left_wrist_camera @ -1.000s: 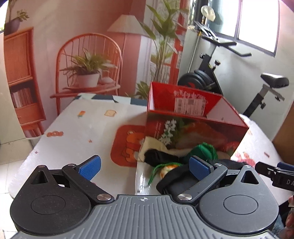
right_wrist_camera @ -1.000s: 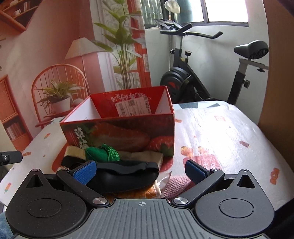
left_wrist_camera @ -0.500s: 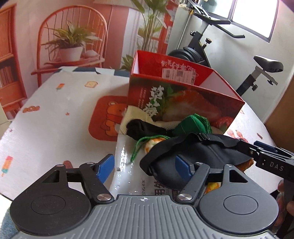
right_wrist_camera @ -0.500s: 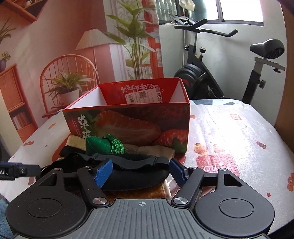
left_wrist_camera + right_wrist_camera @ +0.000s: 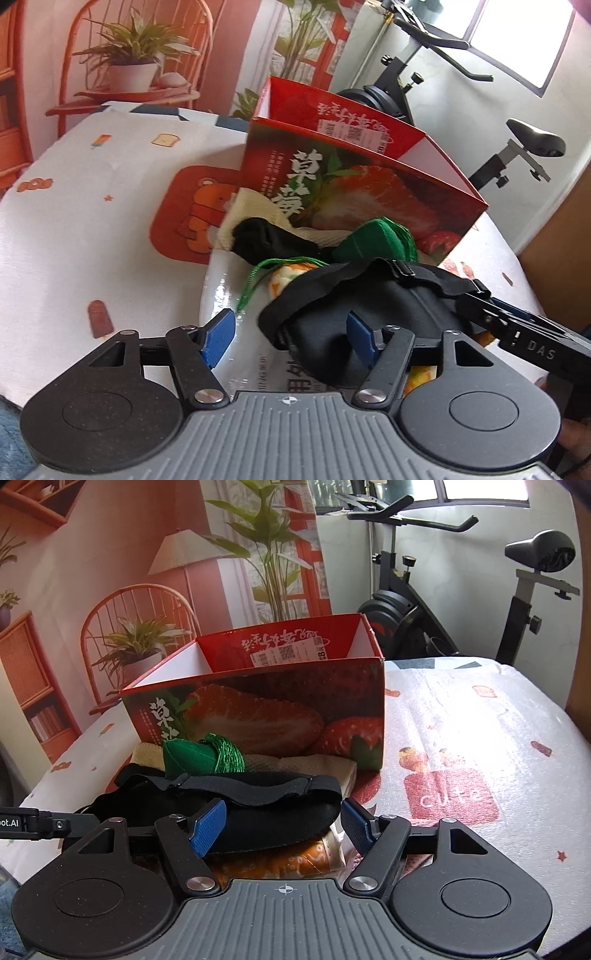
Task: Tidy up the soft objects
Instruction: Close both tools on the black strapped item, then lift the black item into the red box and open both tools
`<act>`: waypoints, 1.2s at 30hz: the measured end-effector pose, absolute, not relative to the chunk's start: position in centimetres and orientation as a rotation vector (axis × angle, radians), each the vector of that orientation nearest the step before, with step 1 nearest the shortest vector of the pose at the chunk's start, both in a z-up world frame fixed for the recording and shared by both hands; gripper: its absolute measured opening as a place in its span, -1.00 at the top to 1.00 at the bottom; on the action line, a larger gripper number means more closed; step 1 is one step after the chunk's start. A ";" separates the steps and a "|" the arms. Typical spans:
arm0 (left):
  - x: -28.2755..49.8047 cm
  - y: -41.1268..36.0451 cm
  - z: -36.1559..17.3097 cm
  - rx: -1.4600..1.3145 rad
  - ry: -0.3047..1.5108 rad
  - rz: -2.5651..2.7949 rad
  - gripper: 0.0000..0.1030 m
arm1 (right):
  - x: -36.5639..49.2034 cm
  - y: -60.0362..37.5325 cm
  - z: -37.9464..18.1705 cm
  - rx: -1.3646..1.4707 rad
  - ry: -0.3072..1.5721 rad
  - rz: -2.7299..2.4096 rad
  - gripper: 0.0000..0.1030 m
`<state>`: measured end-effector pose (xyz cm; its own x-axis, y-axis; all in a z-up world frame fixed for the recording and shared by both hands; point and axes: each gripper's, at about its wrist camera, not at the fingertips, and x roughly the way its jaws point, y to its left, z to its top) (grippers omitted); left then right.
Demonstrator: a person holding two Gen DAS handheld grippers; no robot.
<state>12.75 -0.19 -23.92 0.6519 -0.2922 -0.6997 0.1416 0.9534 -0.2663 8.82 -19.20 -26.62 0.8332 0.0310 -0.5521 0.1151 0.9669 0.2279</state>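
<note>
From the left wrist view, the black eye mask (image 5: 369,314) lies in front of the red strawberry box (image 5: 354,181) on the desk (image 5: 66,236), atop a glossy plastic packet (image 5: 236,295). The left gripper (image 5: 291,338) has its fingers apart and closing around the mask's near end; one blue pad (image 5: 360,339) is against the fabric, the other (image 5: 218,338) stands clear over the packet. Between the mask and the box sit a green pouch (image 5: 373,243), a black cloth (image 5: 269,236) and a cream cloth (image 5: 251,206); a small orange-and-white thing (image 5: 284,277) with green cord is mostly hidden under the mask strap. The right gripper (image 5: 517,328) enters from the right edge; its tips are lost behind the mask.

From the right wrist view, the mask (image 5: 266,812) again lies before the box (image 5: 258,709), whose inside floor is hidden by its wall. The right gripper (image 5: 282,825) fingers are part open, astride the mask's end; whether the pads press it I cannot tell. Orange packaging (image 5: 291,860) beneath is largely covered. The left gripper's arm (image 5: 37,823) is cut off at the left edge.
</note>
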 end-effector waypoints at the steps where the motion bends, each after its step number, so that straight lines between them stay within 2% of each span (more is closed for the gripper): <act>1: 12.7 -0.3 -24.0 -0.192 0.828 -0.251 -0.33 | 8.9 -19.2 -26.7 0.257 0.587 -0.042 -0.30; 6: 12.9 -0.3 -24.5 -0.204 0.846 -0.266 -0.28 | 9.1 -19.3 -26.9 0.268 0.592 -0.029 -0.30; 8: 12.9 -0.5 -24.4 -0.183 0.841 -0.267 0.07 | 9.3 -19.4 -27.0 0.275 0.597 -0.022 -0.30; 11: 12.6 -1.1 -24.2 -0.127 0.824 -0.258 0.32 | 9.7 -19.7 -27.1 0.279 0.599 -0.020 -0.30; 16: 12.5 -1.1 -24.1 -0.099 0.804 -0.249 0.50 | 10.2 -20.4 -27.1 0.298 0.602 -0.008 -0.30; 18: 12.5 -0.9 -24.0 -0.102 0.797 -0.247 0.56 | 10.5 -20.7 -27.3 0.309 0.607 0.001 -0.18; 19: 12.4 -0.8 -24.0 -0.103 0.794 -0.244 0.59 | 10.5 -20.8 -27.4 0.325 0.612 0.008 0.06; 21: 12.3 -0.7 -23.8 -0.091 0.782 -0.233 0.64 | 10.3 -21.0 -27.3 0.346 0.604 0.000 0.23; 23: 12.2 -0.5 -23.7 -0.090 0.771 -0.232 0.68 | 9.9 -21.1 -26.9 0.335 0.579 -0.017 0.53; 25: 12.1 -0.6 -23.5 -0.079 0.757 -0.231 0.68 | 9.3 -21.4 -26.2 0.334 0.535 -0.010 0.70; 36: 11.2 0.0 -20.5 -0.042 0.624 -0.200 0.73 | 8.1 -20.9 -22.3 0.296 0.431 0.120 0.81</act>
